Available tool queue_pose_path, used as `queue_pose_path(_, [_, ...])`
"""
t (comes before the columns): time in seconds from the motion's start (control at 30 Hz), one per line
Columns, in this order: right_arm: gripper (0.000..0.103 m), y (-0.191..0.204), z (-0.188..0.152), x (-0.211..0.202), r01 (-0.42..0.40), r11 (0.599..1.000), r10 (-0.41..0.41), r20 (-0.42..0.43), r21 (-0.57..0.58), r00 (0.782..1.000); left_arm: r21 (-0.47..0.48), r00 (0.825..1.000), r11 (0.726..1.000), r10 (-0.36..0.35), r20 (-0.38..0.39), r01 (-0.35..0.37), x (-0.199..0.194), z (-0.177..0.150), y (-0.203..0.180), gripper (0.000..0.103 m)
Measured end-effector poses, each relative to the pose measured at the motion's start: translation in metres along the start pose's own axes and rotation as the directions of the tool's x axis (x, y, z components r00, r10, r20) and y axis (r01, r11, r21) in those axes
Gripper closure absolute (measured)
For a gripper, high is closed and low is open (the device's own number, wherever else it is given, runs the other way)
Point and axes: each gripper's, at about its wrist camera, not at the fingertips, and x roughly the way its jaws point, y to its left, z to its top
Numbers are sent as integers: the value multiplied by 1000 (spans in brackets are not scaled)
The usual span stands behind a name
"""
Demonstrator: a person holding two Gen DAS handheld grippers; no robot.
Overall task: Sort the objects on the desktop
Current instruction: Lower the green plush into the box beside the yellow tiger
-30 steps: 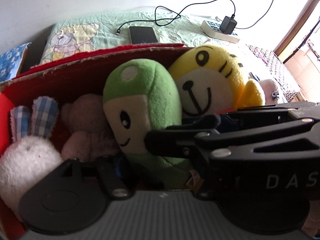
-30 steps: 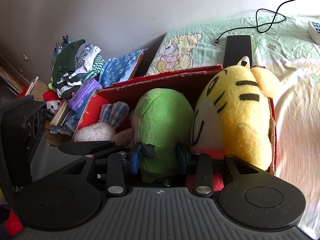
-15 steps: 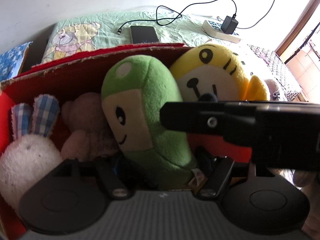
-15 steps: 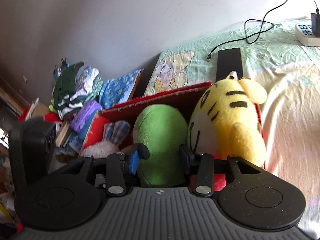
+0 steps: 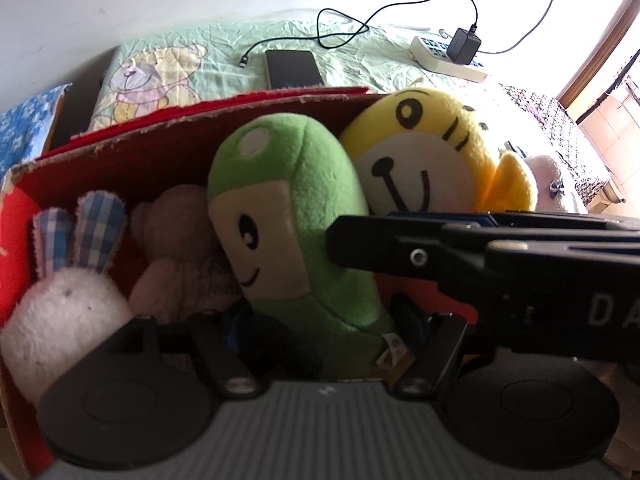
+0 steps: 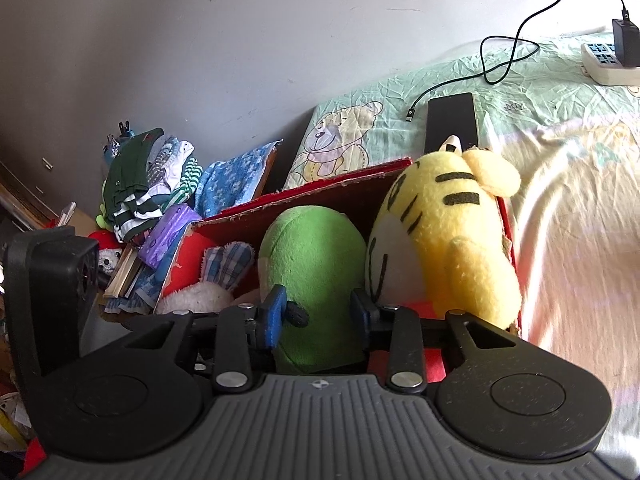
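Note:
A red cardboard box [image 5: 132,160] [image 6: 332,188] holds a white bunny plush [image 5: 64,312], a pink plush [image 5: 176,256], a green plush [image 5: 288,216] [image 6: 316,264] and a yellow tiger plush [image 5: 420,168] [image 6: 452,248]. My right gripper [image 6: 318,310] is shut on the green plush, low on its body. In the left wrist view one of its black fingers [image 5: 360,240] presses the plush's right side. My left gripper [image 5: 326,324] stands open, its fingers spread either side of the green plush's base.
The box sits on a bed with a green bear-print sheet [image 5: 160,68]. Behind it lie a black phone [image 5: 294,68], a charging cable [image 6: 500,60] and a power strip [image 5: 448,60]. A heap of clothes and books [image 6: 148,200] lies left of the bed.
My right gripper has risen from the green plush's lower body to its middle, and its camera has pulled up and back. The plush stays between its fingers. My left gripper has hardly moved.

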Motion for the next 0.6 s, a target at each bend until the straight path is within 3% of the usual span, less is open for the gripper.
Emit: queue_pose_path(0.6, [65, -1, -7, -7, -6, 1000, 6, 15, -18, 1000, 10, 999, 999, 48, 25, -49, -11, -6, -10, 25])
